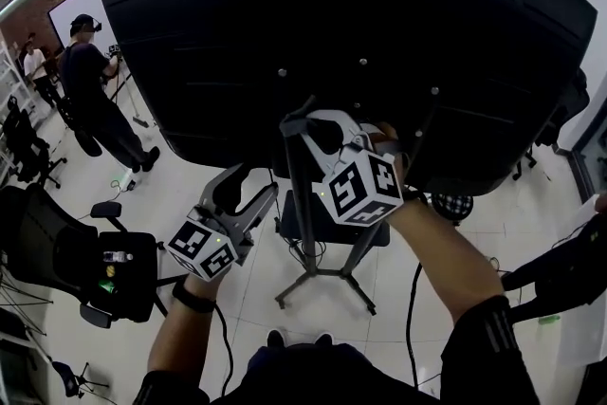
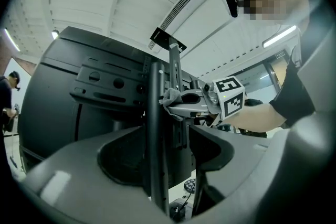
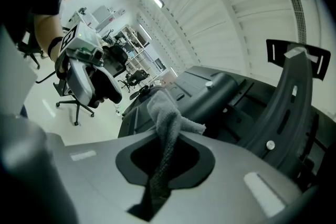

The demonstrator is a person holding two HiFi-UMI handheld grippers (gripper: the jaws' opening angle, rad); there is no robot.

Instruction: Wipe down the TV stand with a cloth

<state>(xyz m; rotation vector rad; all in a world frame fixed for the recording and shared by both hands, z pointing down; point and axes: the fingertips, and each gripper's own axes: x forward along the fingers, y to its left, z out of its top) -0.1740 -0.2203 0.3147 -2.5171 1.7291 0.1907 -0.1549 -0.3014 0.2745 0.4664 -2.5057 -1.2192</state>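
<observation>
From head height, steeply down past both forearms [image 1: 446,251] onto the back of the black TV [image 1: 360,14] and the stand pole [image 1: 302,204]. From the left gripper [image 1: 245,194], hard against that pole [image 2: 156,134], tilted up toward the ceiling [image 2: 105,2], right gripper [image 2: 176,102] in view. From the right gripper, over the cloth [image 3: 168,128], upward across the back of the TV [image 3: 210,92], left gripper [image 3: 102,81] in view. Common to all three: TV back.

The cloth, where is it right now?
In the right gripper view, the grey cloth is pinched in the right gripper, held against the TV stand's pole behind the TV.
</observation>
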